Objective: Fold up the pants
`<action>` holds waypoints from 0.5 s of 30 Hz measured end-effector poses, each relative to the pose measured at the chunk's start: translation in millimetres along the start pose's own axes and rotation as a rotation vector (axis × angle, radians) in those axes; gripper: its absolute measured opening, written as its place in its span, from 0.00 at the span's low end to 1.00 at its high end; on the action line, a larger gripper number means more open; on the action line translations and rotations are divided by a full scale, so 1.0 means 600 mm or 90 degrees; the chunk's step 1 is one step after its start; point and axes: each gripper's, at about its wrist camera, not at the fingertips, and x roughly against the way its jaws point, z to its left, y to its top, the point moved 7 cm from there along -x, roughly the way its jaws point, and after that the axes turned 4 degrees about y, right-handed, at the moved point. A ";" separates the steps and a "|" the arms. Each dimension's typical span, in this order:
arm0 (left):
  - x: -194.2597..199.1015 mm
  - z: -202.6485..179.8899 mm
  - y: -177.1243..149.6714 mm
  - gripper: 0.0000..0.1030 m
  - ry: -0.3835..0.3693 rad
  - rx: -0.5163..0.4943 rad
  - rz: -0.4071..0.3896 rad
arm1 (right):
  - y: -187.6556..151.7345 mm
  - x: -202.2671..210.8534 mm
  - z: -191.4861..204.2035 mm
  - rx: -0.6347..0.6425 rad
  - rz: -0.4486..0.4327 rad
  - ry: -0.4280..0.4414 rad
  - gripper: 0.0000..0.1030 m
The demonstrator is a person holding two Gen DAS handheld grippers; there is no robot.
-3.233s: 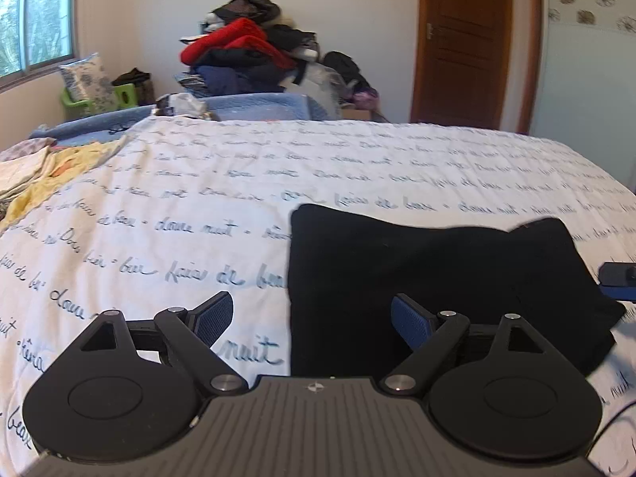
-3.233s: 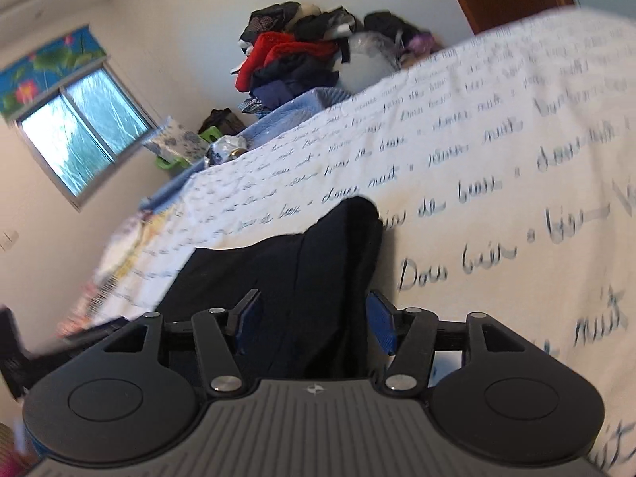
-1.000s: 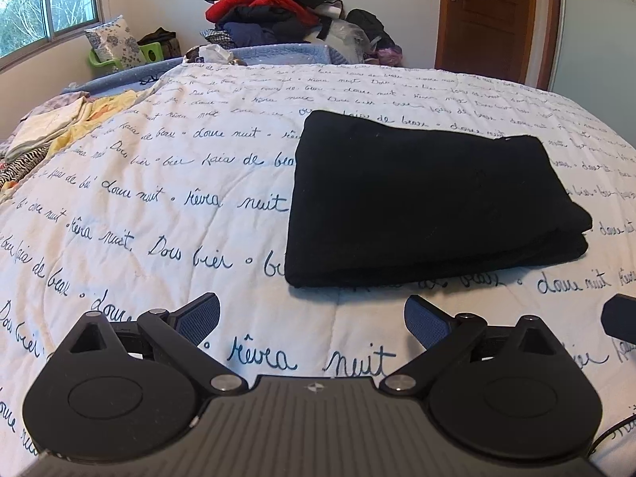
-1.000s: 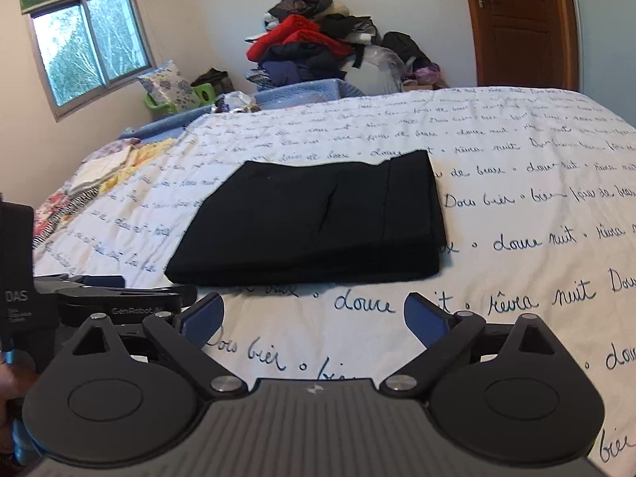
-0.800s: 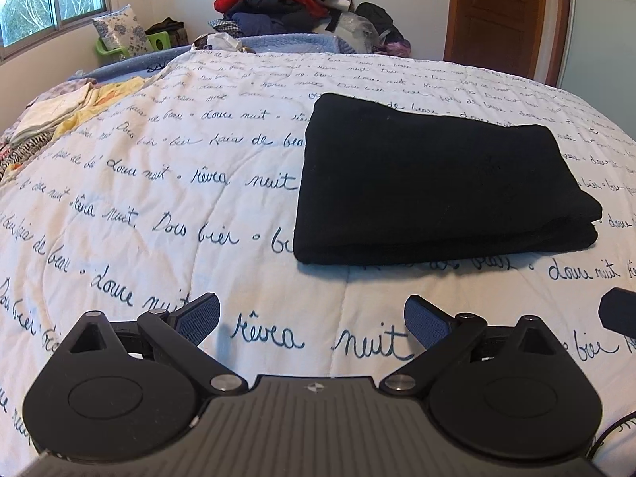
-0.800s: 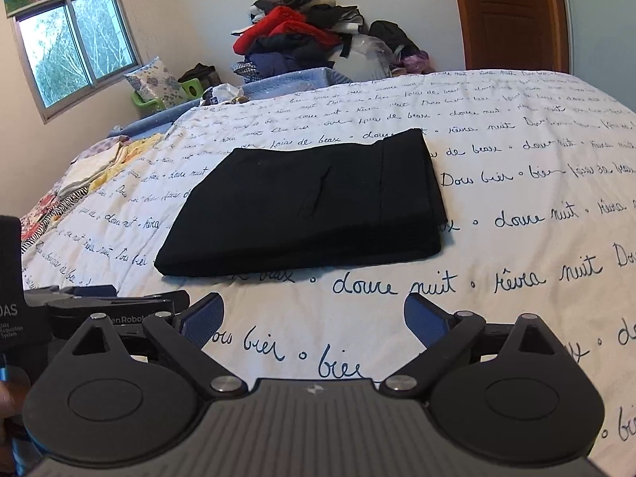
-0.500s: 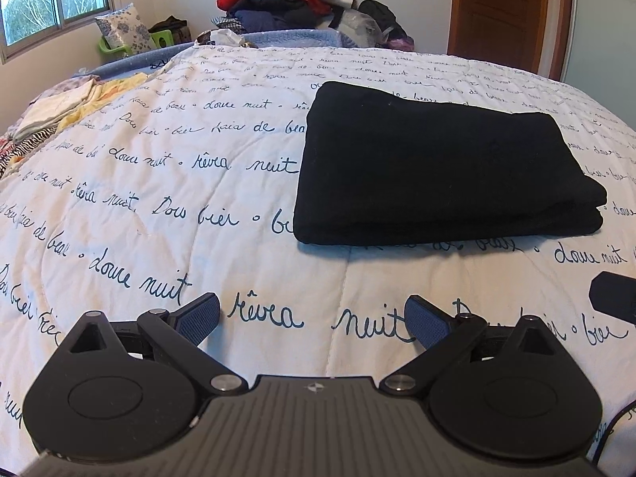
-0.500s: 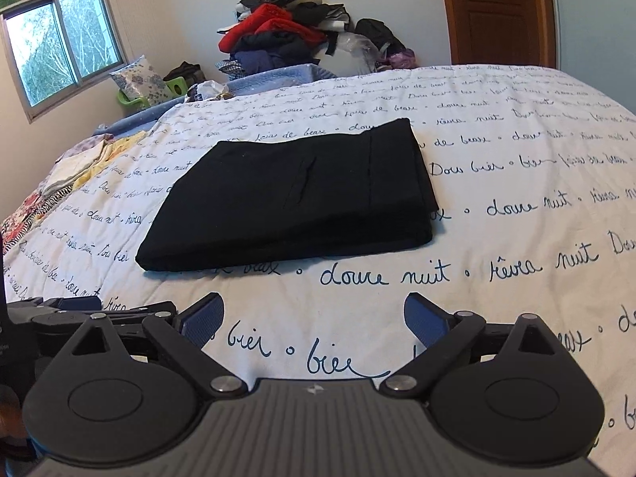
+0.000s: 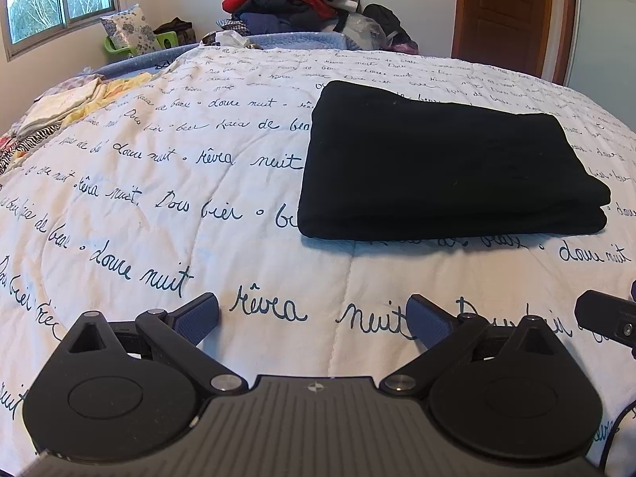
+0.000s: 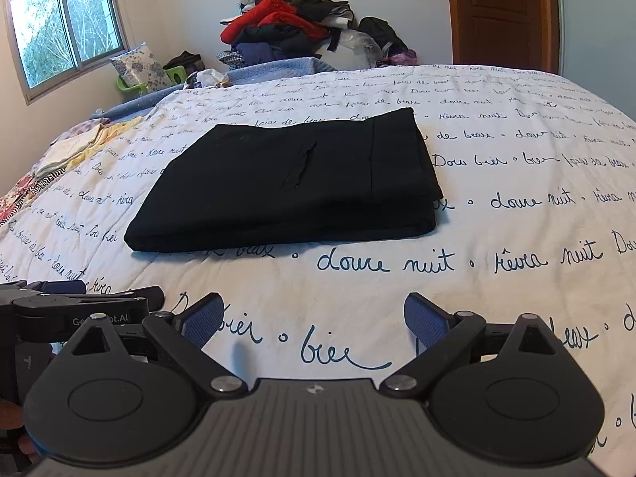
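The black pants point(image 9: 445, 163) lie folded in a flat rectangle on the white quilt with blue script point(image 9: 167, 183). In the right wrist view the pants point(image 10: 294, 183) show a pocket slit and a waistband on the right side. My left gripper point(image 9: 314, 318) is open and empty, held above the quilt in front of the pants. My right gripper point(image 10: 312, 320) is open and empty, also in front of the pants and apart from them. The left gripper shows at the left edge of the right wrist view point(image 10: 75, 302).
A heap of clothes point(image 9: 294, 0) stands behind the bed by the far wall. Folded fabrics point(image 9: 59, 111) lie at the bed's left side. A window point(image 10: 63, 28) is on the left and a wooden door point(image 9: 505, 12) on the right.
Both grippers have let go of the pants and pulled back toward the near edge of the bed. The pants now lie folded and still. Both jaws opened wider.
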 end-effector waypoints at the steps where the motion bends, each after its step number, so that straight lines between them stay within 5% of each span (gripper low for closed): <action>1: 0.000 0.000 -0.001 0.98 0.001 0.000 -0.001 | -0.001 0.000 0.000 0.000 0.001 0.000 0.95; 15: 0.003 -0.002 -0.009 1.00 0.008 -0.010 -0.023 | -0.016 -0.011 -0.001 0.021 0.003 -0.014 0.95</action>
